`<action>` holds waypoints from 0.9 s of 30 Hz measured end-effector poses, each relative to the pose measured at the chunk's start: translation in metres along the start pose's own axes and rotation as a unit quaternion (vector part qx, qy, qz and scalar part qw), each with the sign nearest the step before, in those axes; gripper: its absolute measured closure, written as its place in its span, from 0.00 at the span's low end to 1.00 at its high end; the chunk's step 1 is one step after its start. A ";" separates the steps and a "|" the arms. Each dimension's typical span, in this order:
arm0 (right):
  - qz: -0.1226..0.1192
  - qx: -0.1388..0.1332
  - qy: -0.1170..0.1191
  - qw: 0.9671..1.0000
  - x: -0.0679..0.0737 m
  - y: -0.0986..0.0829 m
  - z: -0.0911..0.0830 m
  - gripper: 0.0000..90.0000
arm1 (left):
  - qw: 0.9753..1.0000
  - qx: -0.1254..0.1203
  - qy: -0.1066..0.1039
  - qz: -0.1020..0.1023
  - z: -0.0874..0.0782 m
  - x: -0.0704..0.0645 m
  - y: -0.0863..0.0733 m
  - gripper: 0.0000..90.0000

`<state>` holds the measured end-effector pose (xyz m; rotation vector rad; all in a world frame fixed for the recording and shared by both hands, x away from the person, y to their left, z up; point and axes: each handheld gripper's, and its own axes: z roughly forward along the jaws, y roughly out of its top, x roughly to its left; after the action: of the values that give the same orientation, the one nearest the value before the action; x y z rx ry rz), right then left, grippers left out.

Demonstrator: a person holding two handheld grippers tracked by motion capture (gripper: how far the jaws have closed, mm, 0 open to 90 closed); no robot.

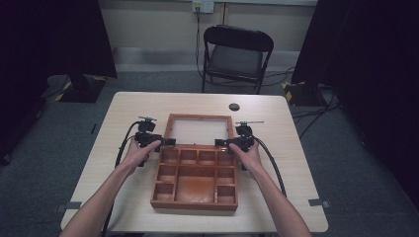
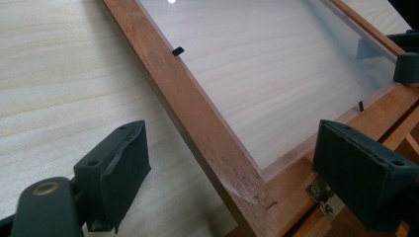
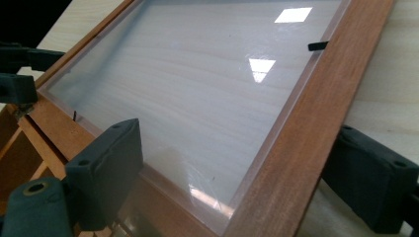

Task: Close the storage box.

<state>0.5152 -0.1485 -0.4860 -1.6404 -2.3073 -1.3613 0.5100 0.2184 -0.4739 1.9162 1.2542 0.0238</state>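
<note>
Wooden box (image 1: 195, 183), reddish-brown, rectangular, is sitting open near the front edge of the pale wood-grain table (image 1: 123, 106), its tray split into square and oblong compartments. Hinged lid (image 1: 198, 129), a wood frame around a clear glossy pane, is lying flat beyond it. Left gripper (image 1: 168, 142) is straddling the frame's left rail with black blocky jaws spread wide, gripping nothing. Right gripper (image 1: 221, 143) is straddling the right rail likewise, wide apart. Folding chair (image 1: 237, 55), dark and padded, is standing beyond the table.
</note>
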 end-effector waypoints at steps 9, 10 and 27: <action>-0.009 -0.006 -0.005 1.000 0.002 0.000 -0.001 0.13 | 1.000 -0.002 -0.015 -0.002 0.005 -0.003 0.001 0.17; -0.021 -0.010 -0.011 1.000 0.004 0.001 -0.002 0.13 | 1.000 -0.001 -0.018 -0.001 0.005 -0.004 0.001 0.17; -0.057 -0.026 -0.032 0.998 0.011 0.003 -0.010 0.17 | 1.000 -0.007 -0.010 0.021 0.003 -0.012 0.003 0.21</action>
<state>0.5084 -0.1465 -0.4728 -1.6118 -2.4578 -1.4207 0.5077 0.2071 -0.4696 1.9260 1.1975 0.0345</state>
